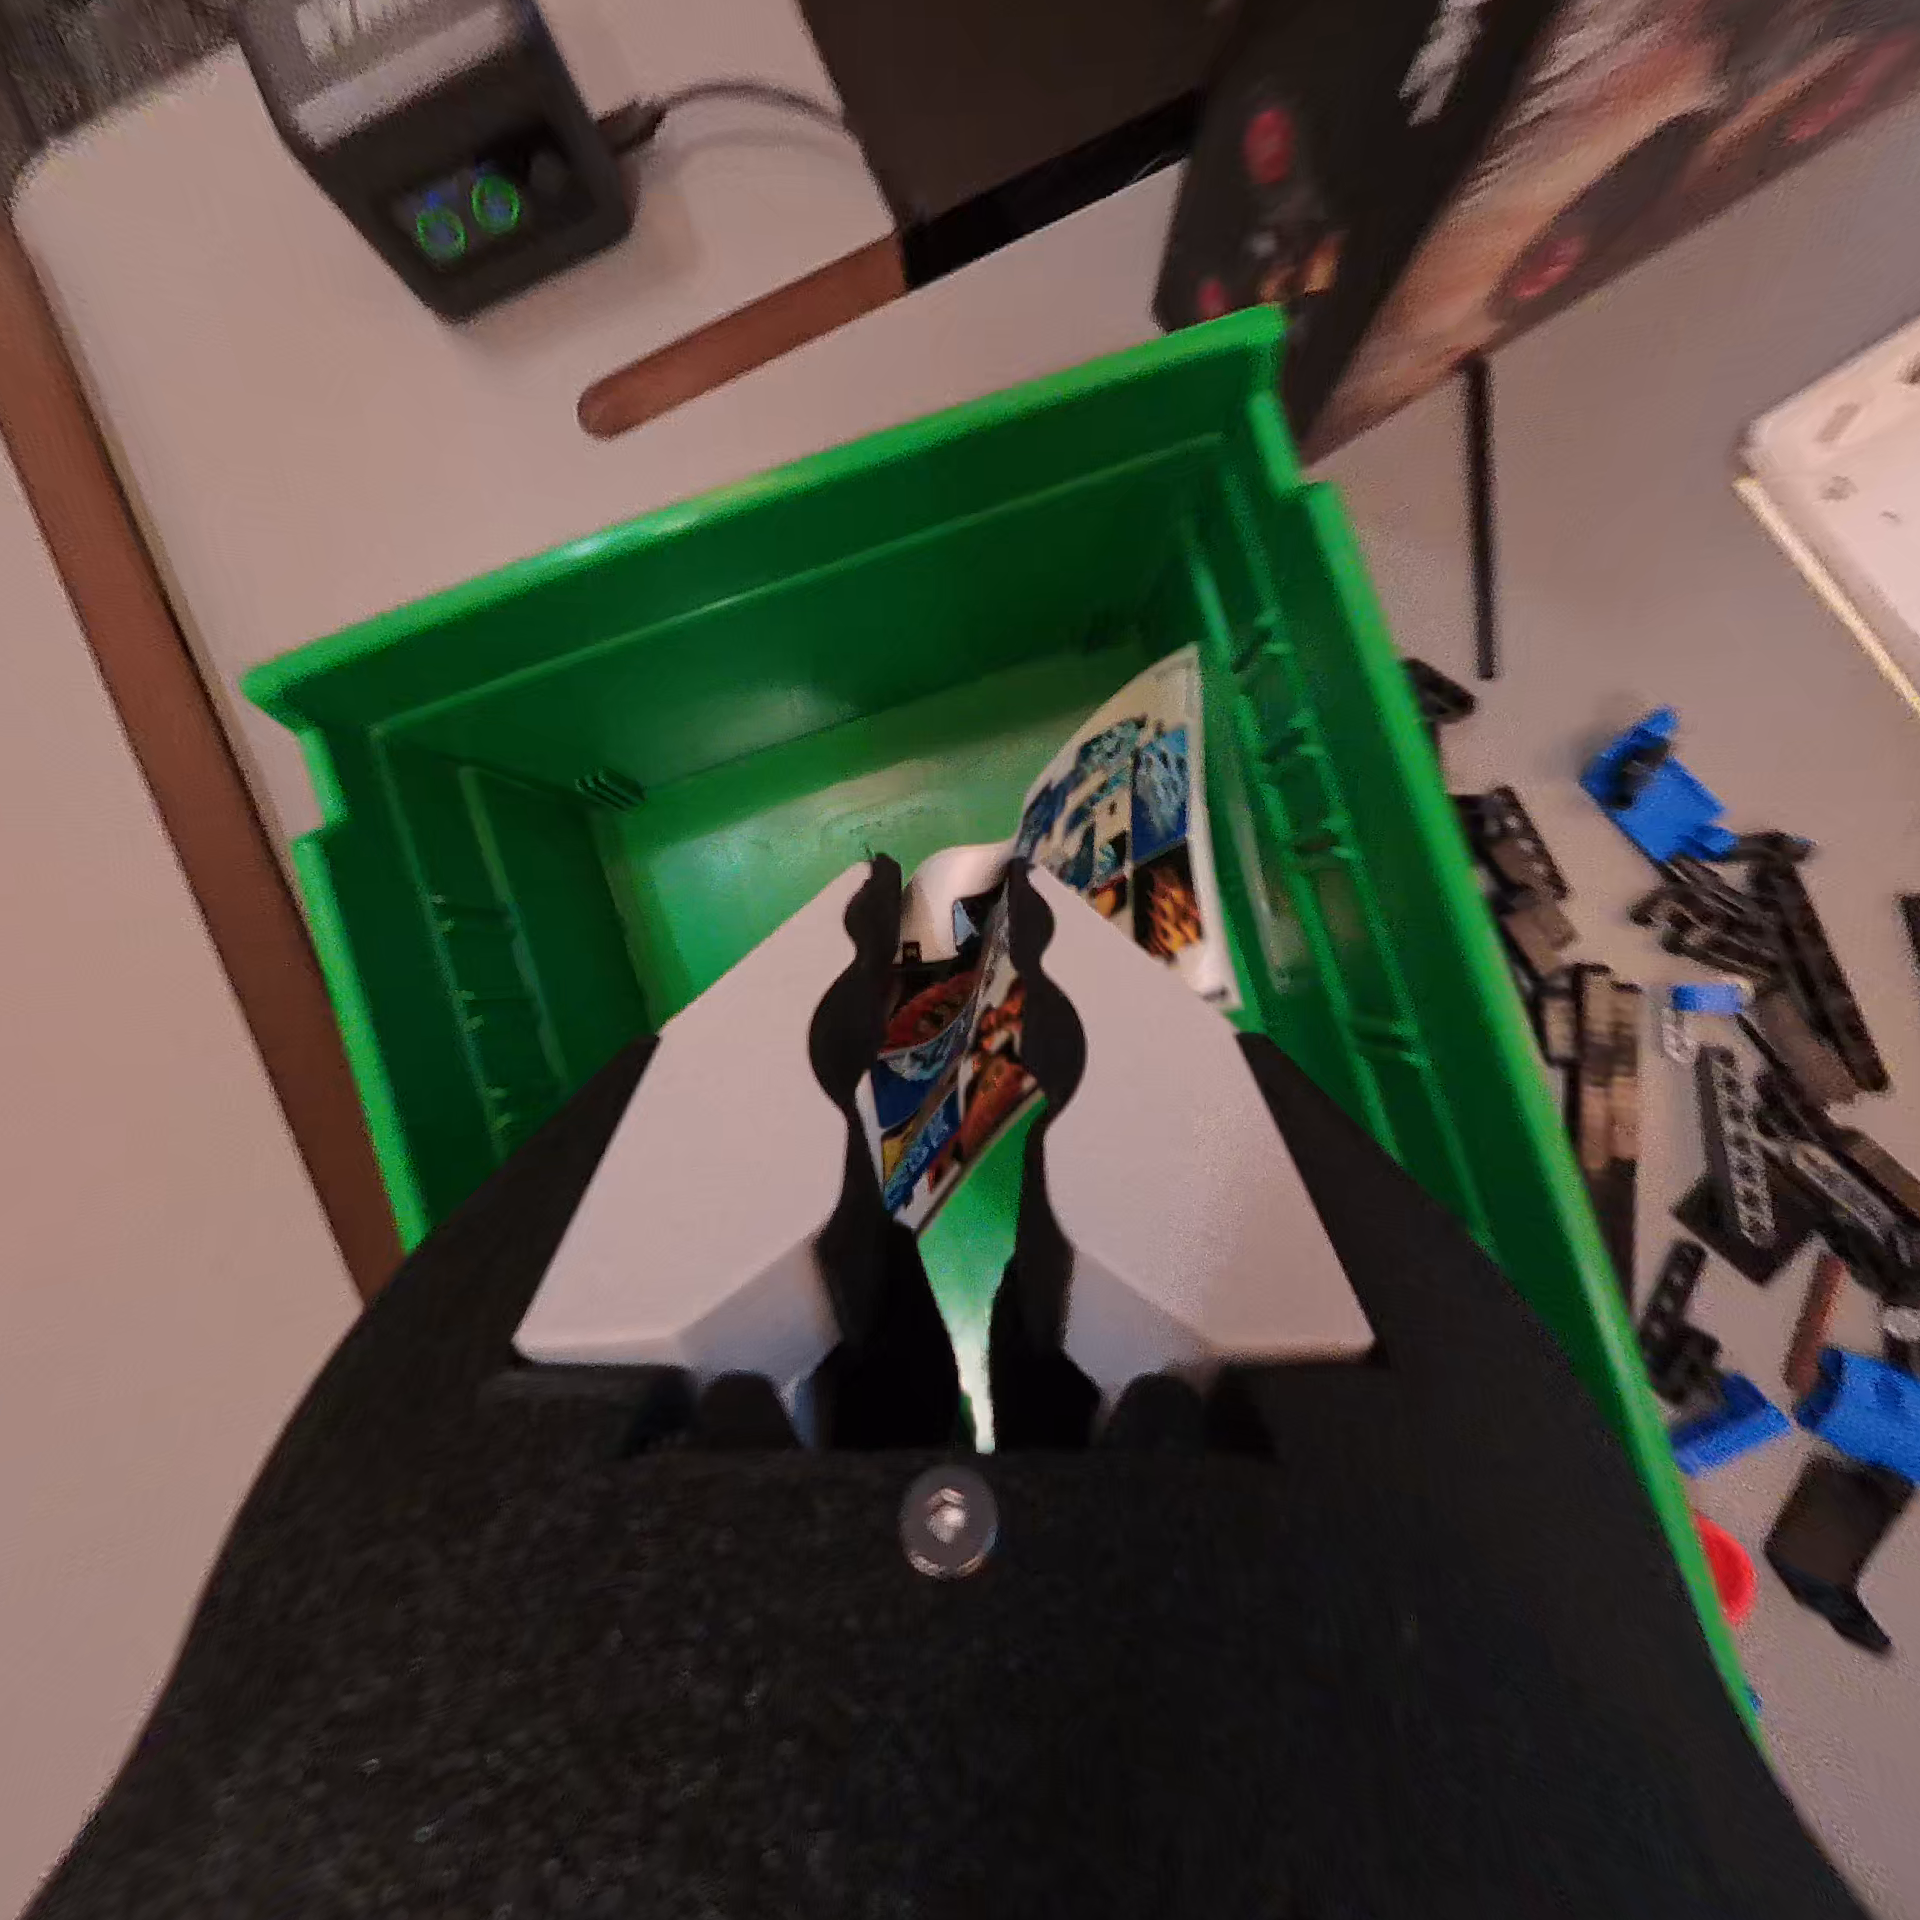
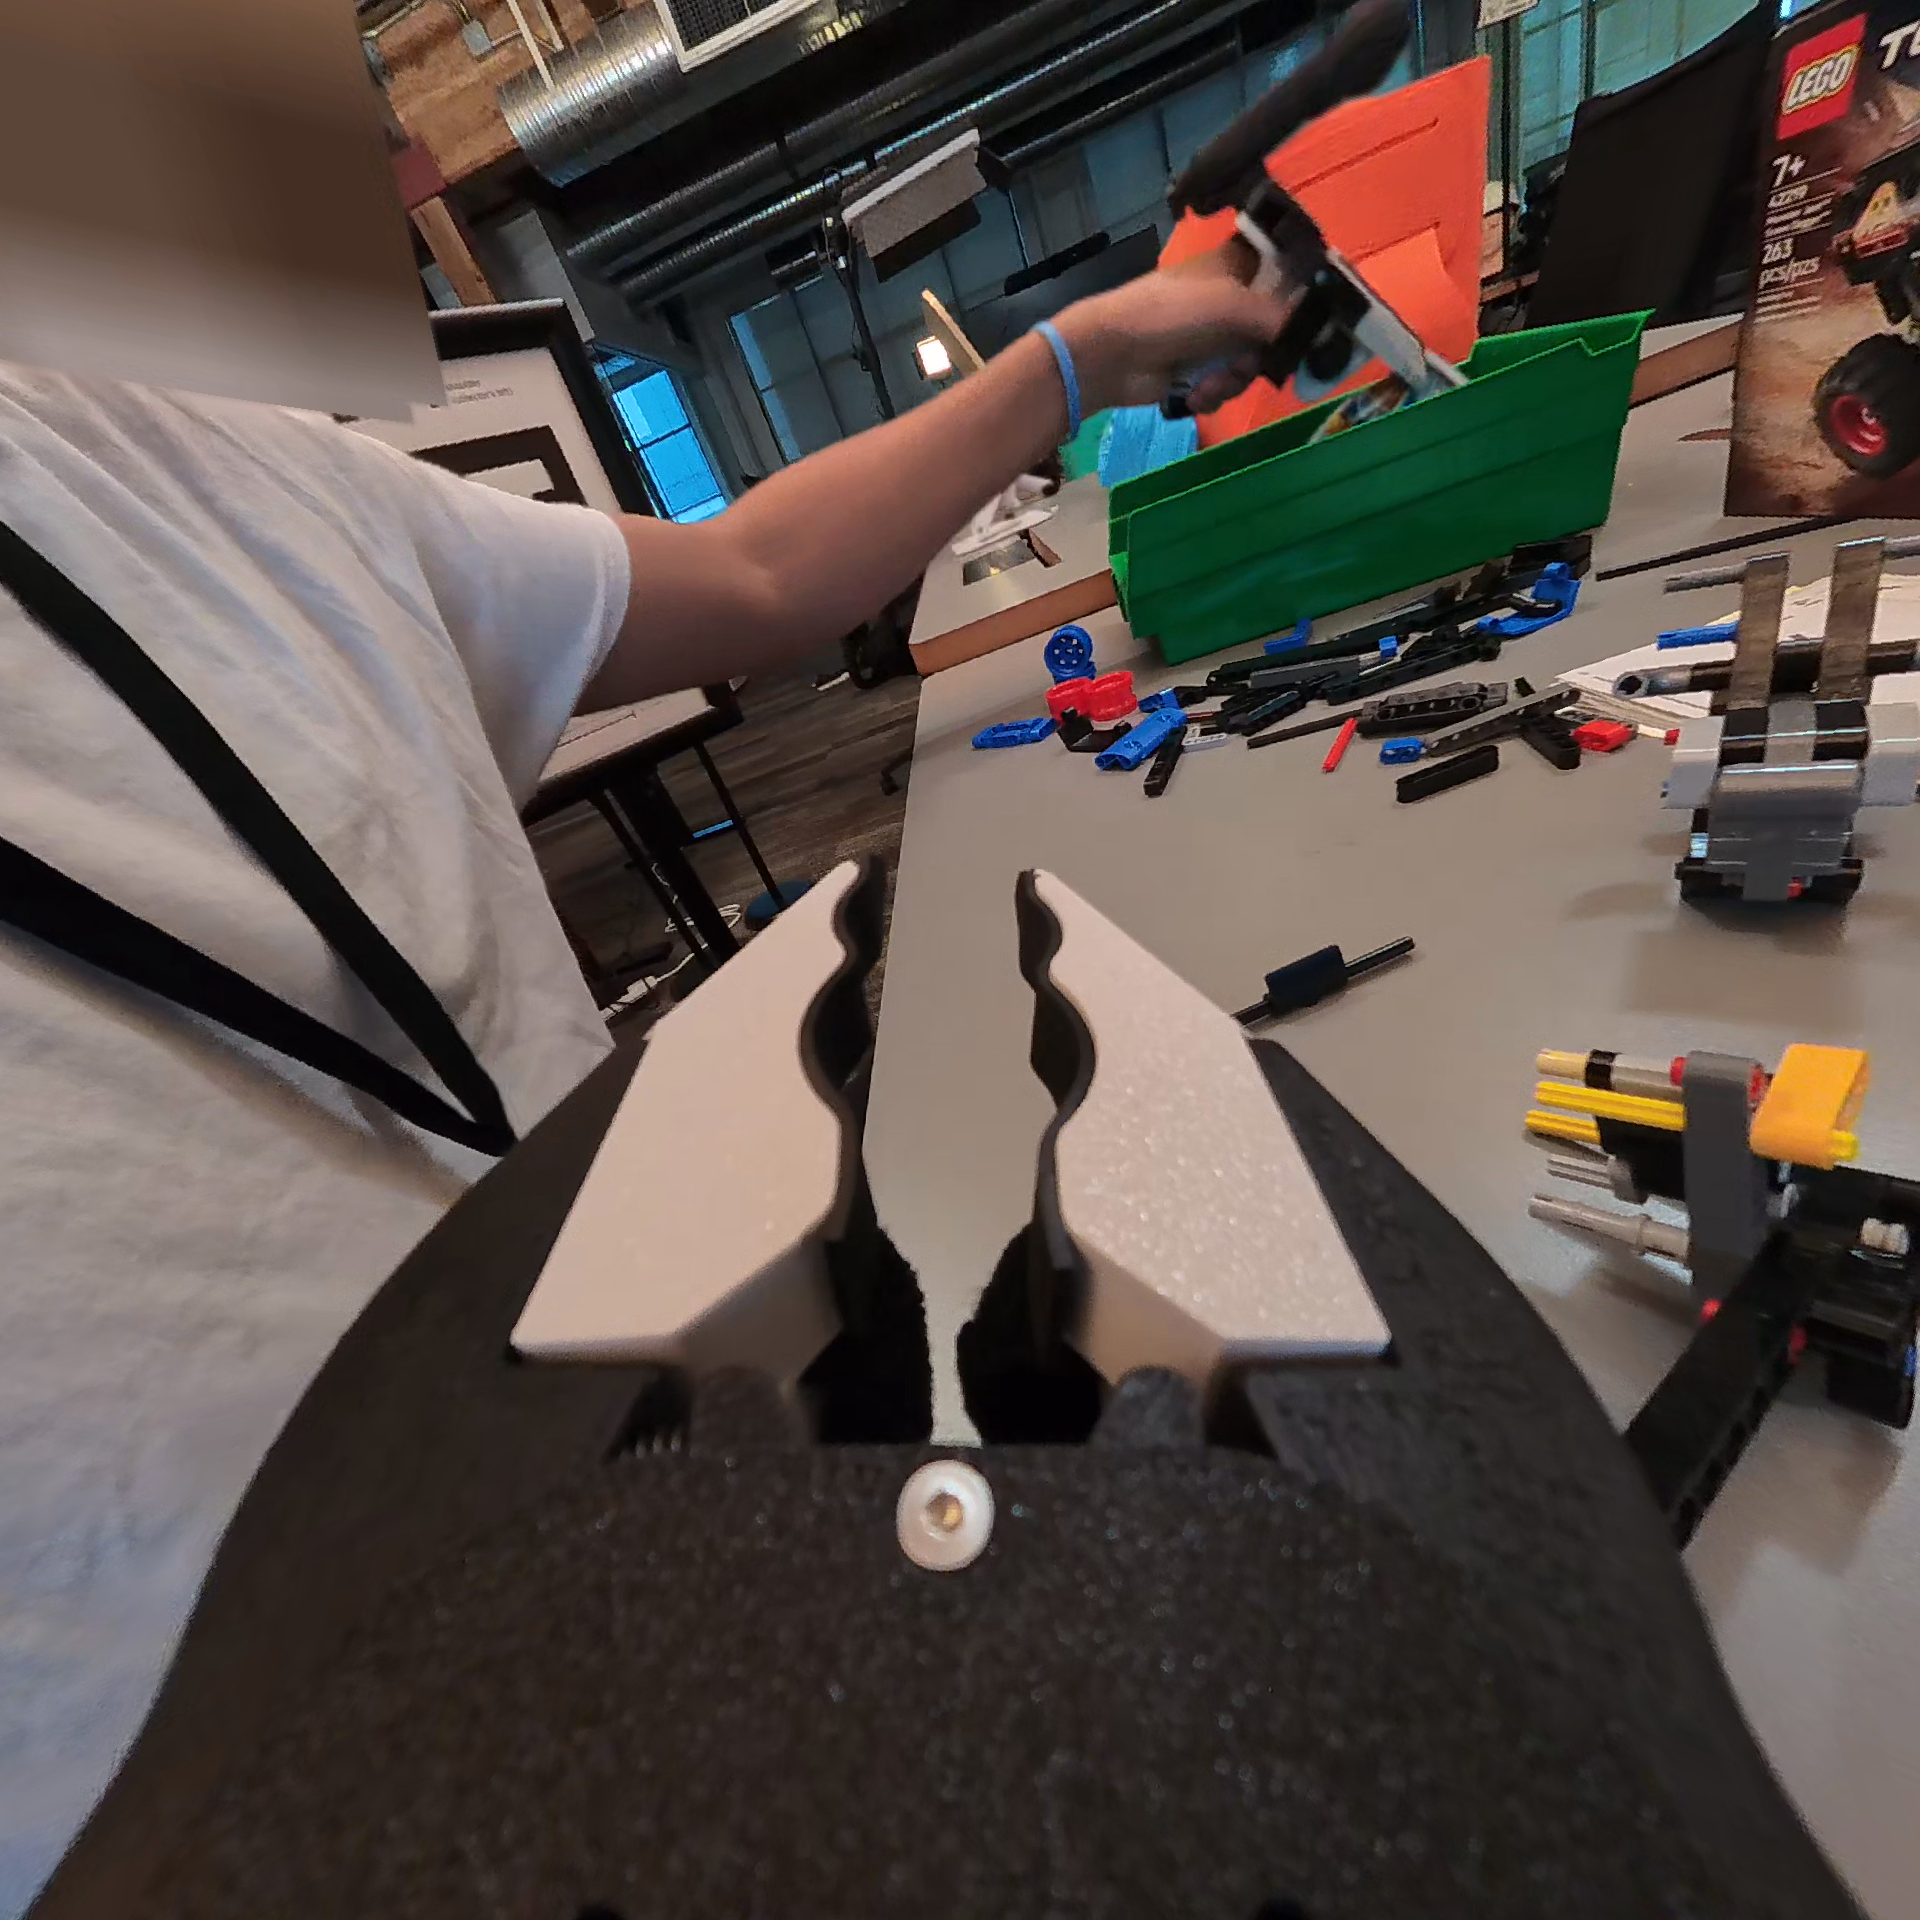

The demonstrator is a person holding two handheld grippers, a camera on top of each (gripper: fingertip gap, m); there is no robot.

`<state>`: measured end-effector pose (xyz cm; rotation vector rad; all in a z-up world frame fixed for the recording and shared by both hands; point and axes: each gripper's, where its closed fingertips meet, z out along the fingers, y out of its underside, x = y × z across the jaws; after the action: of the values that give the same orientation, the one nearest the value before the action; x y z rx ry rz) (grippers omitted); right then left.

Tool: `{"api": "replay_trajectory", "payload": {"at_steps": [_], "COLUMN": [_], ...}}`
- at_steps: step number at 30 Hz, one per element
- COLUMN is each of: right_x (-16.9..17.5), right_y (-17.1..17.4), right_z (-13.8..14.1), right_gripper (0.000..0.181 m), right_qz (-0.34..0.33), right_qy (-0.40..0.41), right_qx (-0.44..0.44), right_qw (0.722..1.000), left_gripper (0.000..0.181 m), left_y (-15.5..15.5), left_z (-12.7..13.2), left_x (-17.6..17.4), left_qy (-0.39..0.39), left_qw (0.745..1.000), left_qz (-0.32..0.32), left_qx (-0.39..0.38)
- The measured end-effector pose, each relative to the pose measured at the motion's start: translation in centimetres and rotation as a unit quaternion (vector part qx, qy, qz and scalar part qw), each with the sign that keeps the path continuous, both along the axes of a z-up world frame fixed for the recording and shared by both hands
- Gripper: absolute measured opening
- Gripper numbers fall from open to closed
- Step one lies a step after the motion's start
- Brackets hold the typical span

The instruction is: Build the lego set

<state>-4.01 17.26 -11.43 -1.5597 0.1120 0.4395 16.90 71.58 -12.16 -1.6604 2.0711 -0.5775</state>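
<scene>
Person: a white sleeve (image 2: 260, 644) fills the left of the right wrist view, and a bare arm (image 2: 831, 499) with a blue wristband reaches out toward the bin.
Left gripper (image 1: 943, 883): pointed down into the green bin (image 1: 727, 582); its jaws are nearly together, clamped on a colourful printed sheet (image 1: 961, 1081). From the right wrist view the same gripper (image 2: 1340, 301) shows far off, its tips dipped into the bin (image 2: 1371, 520).
Printed sheet: bent upward between the fingers, its far part leaning on the bin's right inner wall.
Right gripper (image 2: 951, 883): held low over the grey table (image 2: 1299, 862), jaws apart with nothing between them.
Loose lego pieces (image 2: 1299, 696): black, blue and red parts scattered on the table just beside the bin; also seen in the left wrist view (image 1: 1714, 1091).
Black pin (image 2: 1320, 977): lying alone on the table, near the right fingertip.
Built sections: a grey and black part (image 2: 1766, 821) stands at the right, and another with yellow and orange parts (image 2: 1704, 1153) sits nearer.
Set box (image 2: 1839, 260): upright at the far right, behind the bin.
</scene>
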Motion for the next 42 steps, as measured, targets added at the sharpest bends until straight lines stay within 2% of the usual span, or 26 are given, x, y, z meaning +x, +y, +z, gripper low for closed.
{"api": "replay_trajectory", "payload": {"at_steps": [1,6,12,14,16,19,21,23,26,28,31,33,35,38,40,42], "right_x": [0.0,-0.1,-0.2,-0.2,-0.3,-0.4,-0.4,-0.5,-0.5,-0.5,-0.6,-0.6,-0.8,-0.8,-0.8,-0.9], "right_y": [0.0,0.0,-0.1,-0.1,-0.1,-0.1,-0.2,-0.2,-0.2,-0.2,-0.2,-0.2,-0.1,-0.1,-0.1,0.0], "right_z": [0.0,0.1,0.1,0.1,0.2,0.2,0.2,0.2,0.2,0.2,0.2,0.2,0.1,0.1,0.1,-0.1], "right_gripper": [0.024,0.024,0.023,0.023,0.023,0.022,0.022,0.022,0.022,0.022,0.022,0.022,0.022,0.022,0.022,0.022], "right_qz": [0.000,-0.001,-0.004,-0.005,-0.005,-0.004,-0.004,-0.003,-0.004,-0.005,-0.004,-0.005,-0.006,-0.004,-0.001,0.004], "right_qy": [-0.001,-0.008,-0.015,-0.017,-0.019,-0.020,-0.022,-0.023,-0.024,-0.024,-0.024,-0.027,-0.036,-0.037,-0.030,-0.029], "right_qx": [0.000,0.002,0.004,0.005,0.005,0.005,0.006,0.006,0.007,0.008,0.008,0.007,0.004,0.003,0.001,-0.003], "right_qw": [1.000,1.000,1.000,1.000,1.000,1.000,1.000,1.000,1.000,1.000,1.000,1.000,0.999,0.999,1.000,1.000], "left_gripper": [0.017,0.010,0.011,0.010,0.010,0.011,0.012,0.013,0.014,0.013,0.017,0.020,0.023,0.027,0.027,0.028], "left_y": [-0.6,-5.4,-13.5,-17.4,-21.8,-27.6,-30.8,-33.4,-36.3,-37.9,-39.6,-40.2,-40.7,-41.3,-40.9,-40.4], "left_z": [1.3,8.6,17.4,19.3,19.8,17.8,14.8,10.6,3.8,0.0,-4.1,-6.1,-6.1,-2.1,0.3,-0.2], "left_x": [-0.5,-4.2,-11.4,-14.4,-17.1,-20.0,-21.1,-21.8,-21.1,-19.7,-17.9,-16.5,-15.4,-15.2,-18.2,-22.7], "left_qy": [-0.007,-0.033,-0.040,-0.035,-0.019,0.032,0.082,0.144,0.215,0.238,0.270,0.273,0.247,0.119,0.019,-0.048], "left_qw": [1.000,0.993,0.964,0.949,0.930,0.900,0.880,0.855,0.825,0.815,0.798,0.798,0.811,0.862,0.888,0.908], "left_qz": [-0.013,-0.102,-0.234,-0.290,-0.353,-0.432,-0.468,-0.497,-0.521,-0.527,-0.538,-0.537,-0.529,-0.487,-0.449,-0.406], "left_qx": [0.007,0.037,0.122,0.121,0.099,0.050,0.012,-0.018,-0.036,-0.036,-0.039,-0.025,-0.028,-0.076,-0.098,-0.091]}}
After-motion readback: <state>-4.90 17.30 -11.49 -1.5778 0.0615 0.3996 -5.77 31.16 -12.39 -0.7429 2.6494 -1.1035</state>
